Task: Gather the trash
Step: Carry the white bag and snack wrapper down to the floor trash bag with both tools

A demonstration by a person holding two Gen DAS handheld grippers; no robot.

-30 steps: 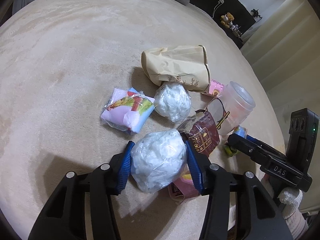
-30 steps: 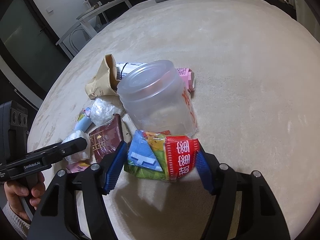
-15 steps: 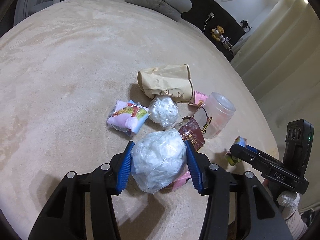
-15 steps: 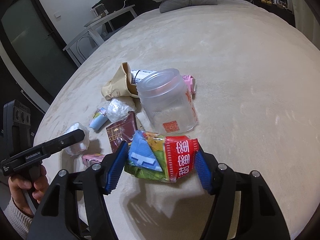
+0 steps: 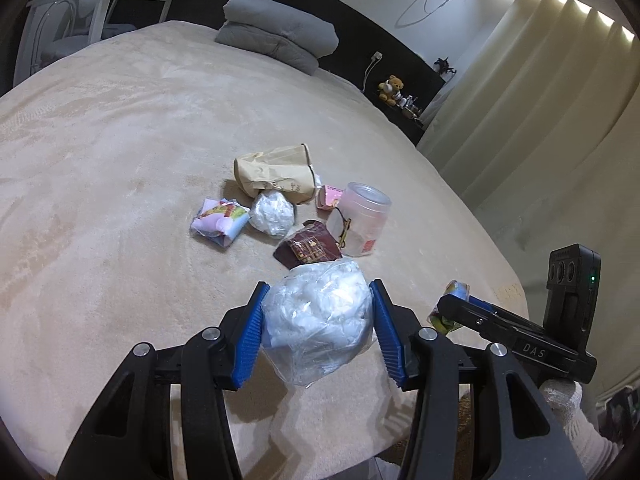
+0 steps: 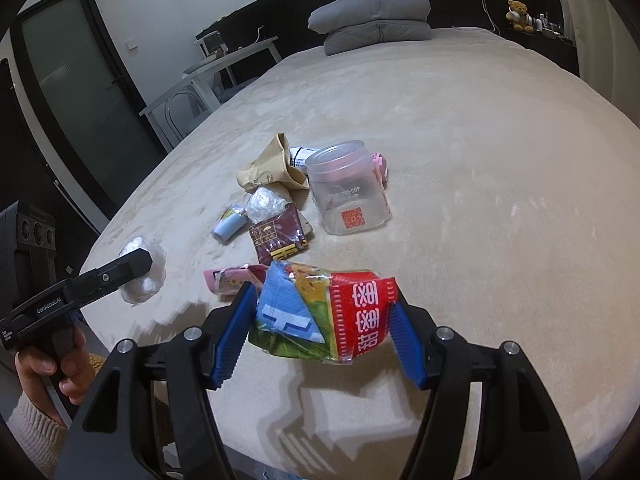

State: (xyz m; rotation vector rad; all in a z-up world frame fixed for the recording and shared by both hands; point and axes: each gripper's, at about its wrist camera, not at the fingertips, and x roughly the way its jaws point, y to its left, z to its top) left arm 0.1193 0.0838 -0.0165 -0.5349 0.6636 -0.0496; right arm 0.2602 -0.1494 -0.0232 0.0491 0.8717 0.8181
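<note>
A clear bag of white wadding (image 5: 316, 320) is pinched by the left tool (image 5: 316, 332) and a colourful wrapper (image 6: 320, 316) by the right tool (image 6: 320, 332), while a paper bag (image 5: 276, 172), a plastic jar (image 5: 360, 220) and smaller wrappers are left on the bed (image 5: 120, 140).

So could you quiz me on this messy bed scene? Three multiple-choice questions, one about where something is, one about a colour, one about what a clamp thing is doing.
1. Where does the clear plastic jar stand?
A. on the grey pillows
B. on the beige bed cover, by the brown paper bag
C. on the white table

2. What colour are the ribbed pads on the grippers?
A. blue
B. yellow
C. white

3. What is the left gripper doing?
A. hanging open and empty
B. shut on the jar
C. shut on a clear bag of white stuffing

Answers:
1 B, the jar sits on the bed cover next to the brown paper bag.
2 A, the pads are blue.
3 C, the bag of white stuffing is pinched between its pads.
</note>
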